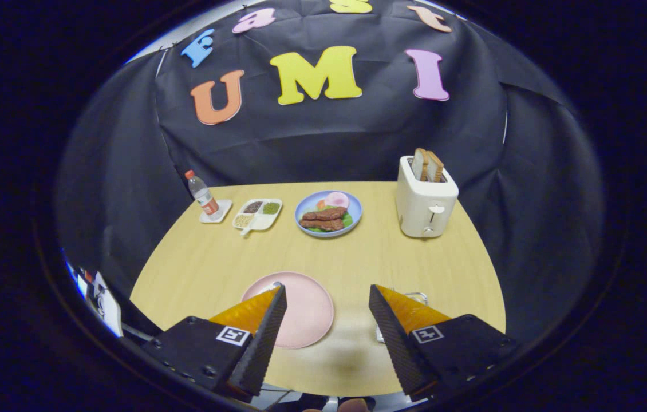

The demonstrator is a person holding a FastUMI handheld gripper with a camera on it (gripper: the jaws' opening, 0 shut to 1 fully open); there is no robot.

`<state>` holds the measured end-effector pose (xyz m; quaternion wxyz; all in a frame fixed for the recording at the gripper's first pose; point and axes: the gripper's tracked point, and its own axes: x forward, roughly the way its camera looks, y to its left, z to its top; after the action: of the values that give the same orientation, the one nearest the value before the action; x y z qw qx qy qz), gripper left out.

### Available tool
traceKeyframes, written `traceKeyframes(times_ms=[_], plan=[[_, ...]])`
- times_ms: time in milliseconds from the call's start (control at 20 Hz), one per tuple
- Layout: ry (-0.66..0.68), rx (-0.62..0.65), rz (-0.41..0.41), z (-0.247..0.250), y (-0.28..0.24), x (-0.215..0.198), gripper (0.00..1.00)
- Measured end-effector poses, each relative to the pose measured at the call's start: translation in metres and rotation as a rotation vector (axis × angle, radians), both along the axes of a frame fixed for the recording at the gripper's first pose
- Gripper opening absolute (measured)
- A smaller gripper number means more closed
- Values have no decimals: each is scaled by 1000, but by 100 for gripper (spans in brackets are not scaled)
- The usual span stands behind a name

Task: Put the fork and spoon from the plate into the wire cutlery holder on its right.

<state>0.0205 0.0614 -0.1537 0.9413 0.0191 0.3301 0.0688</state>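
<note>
Your gripper (328, 294) hangs above the near part of the table (369, 257) with its two fingers spread wide apart, nothing between them but bare wood.

Much of what you need is covered. The left finger (260, 326) lies over the near left part of the pink plate (309, 312), and only a small pale glint shows at that finger's tip, on the plate's rim; you cannot tell from it whether it is the fork or the spoon, and the rest of the cutlery is hidden or too faint to make out. The right finger (398, 326) hides most of the wire cutlery holder (415, 297); just a bit of its wire rim peeks out past that finger's tip, to the right of the plate.

Beyond the fingers, at the far side of the table, stand a bottle (202, 194) on a small coaster (216, 213), a divided tray (257, 214) of small foods, a blue plate (328, 213) with meat and greens, and a white toaster (425, 201) with two slices standing up in it. The bottle carries a label, but it is too small to read. Each finger's base bears a square black-and-white marker, not legible text.
</note>
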Motion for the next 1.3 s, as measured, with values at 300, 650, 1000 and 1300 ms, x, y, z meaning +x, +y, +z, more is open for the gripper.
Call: traceKeyframes(times_ms=[300,650,1000,1300], plan=[[37,39,-28,-52,58,-26,87],[101,-5,-23,-116,107,-18,88],[134,-84,-4,-167,131,3,88],[165,-104,-26,-194,137,18,74]])
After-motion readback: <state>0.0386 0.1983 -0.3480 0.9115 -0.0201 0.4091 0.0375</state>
